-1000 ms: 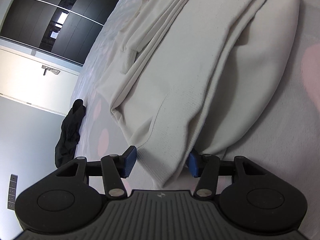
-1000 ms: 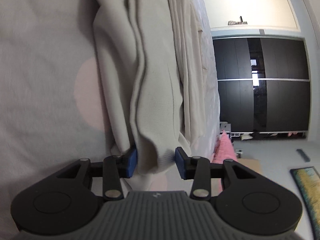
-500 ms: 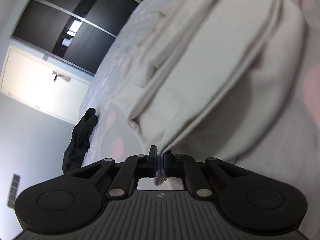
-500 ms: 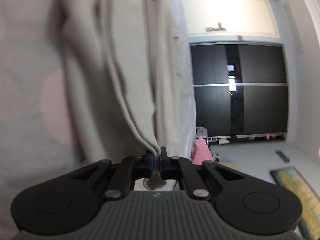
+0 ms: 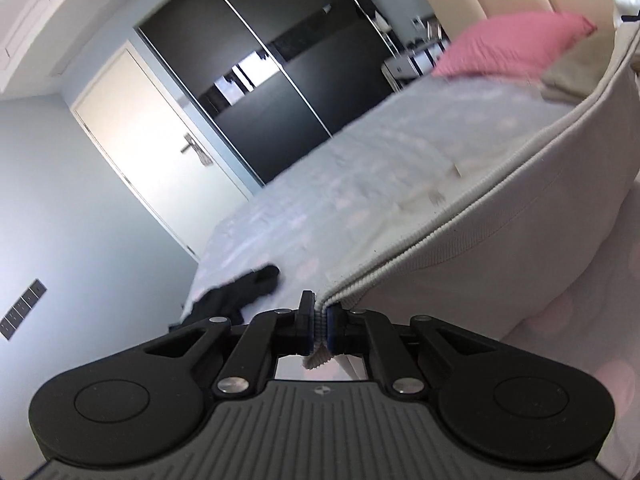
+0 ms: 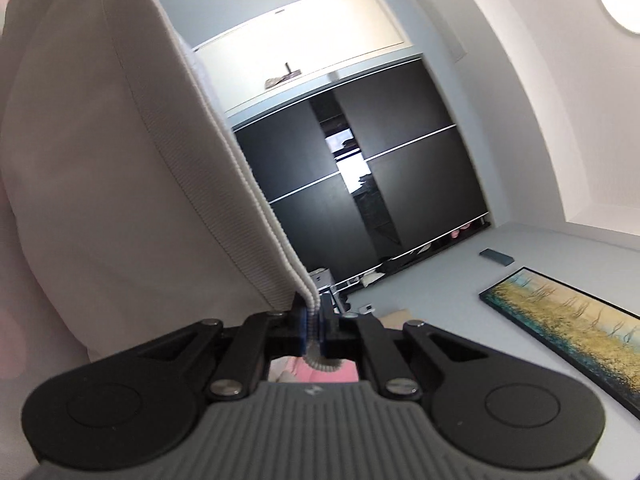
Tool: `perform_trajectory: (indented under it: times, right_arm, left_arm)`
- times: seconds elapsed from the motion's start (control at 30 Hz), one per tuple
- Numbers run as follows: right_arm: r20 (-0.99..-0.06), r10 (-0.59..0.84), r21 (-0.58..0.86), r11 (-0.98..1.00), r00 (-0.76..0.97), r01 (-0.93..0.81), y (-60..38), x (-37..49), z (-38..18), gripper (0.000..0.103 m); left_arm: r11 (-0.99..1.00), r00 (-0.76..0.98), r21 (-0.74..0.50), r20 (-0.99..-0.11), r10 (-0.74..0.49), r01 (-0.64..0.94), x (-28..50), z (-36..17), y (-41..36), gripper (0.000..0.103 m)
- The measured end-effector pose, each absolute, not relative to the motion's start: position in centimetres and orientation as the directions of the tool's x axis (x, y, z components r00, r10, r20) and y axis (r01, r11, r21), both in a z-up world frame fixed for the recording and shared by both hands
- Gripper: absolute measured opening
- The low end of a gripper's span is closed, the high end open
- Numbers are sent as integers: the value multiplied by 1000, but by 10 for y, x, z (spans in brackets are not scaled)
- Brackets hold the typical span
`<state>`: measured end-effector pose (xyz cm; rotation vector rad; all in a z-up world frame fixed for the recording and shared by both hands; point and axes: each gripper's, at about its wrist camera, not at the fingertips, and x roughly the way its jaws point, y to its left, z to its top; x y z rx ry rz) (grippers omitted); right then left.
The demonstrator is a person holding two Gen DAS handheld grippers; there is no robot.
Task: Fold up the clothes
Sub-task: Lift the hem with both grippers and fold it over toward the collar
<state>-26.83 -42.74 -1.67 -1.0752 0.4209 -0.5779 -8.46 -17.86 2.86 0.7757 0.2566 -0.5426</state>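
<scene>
The bed (image 5: 320,200), in a pale sheet with faint pink dots, stretches ahead of the left claw. A black garment (image 5: 236,294) lies just ahead-left of it. A pink pillow (image 5: 508,44) and beige fabric (image 5: 576,72) rest far ahead-right.

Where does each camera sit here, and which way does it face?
Left wrist: on the left gripper, facing across the bed to a door and dark wardrobe; only its fingers show, clamping the cream garment.
Right wrist: on the right gripper, facing the wardrobe and floor; only its fingers show, clamping the garment.
Shared: garment, wardrobe.
</scene>
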Motion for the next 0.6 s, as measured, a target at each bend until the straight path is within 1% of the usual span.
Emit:
perform_trajectory:
  times: [0.13,0.23,0.4,0.5,0.6]
  right_arm:
    - [-44,-629,-880,391,776,268,-435,-268,29,5]
    - [-51,-637,-871,405,769,277,-443,-257,51,5]
    - [-108,-648,-845,460,754,274,-462,-226,66,6]
    - [-139,-649,-842,475,748,257,-467,-212,56,6]
    - [-174,-644,-840,491,745,229,-472,-202,35,6]
  left_arm:
    - [554,857,657,-343,-385,512,-85,58,-185,4]
    - [524,858,686,-335,-390,505,-76,66,-197,4]
    - [470,843,704,-386,-375,532,-54,53,-219,4]
    - [452,828,696,-426,-364,557,-43,33,-226,4]
    - [434,808,683,-476,-347,588,-30,8,-233,4]
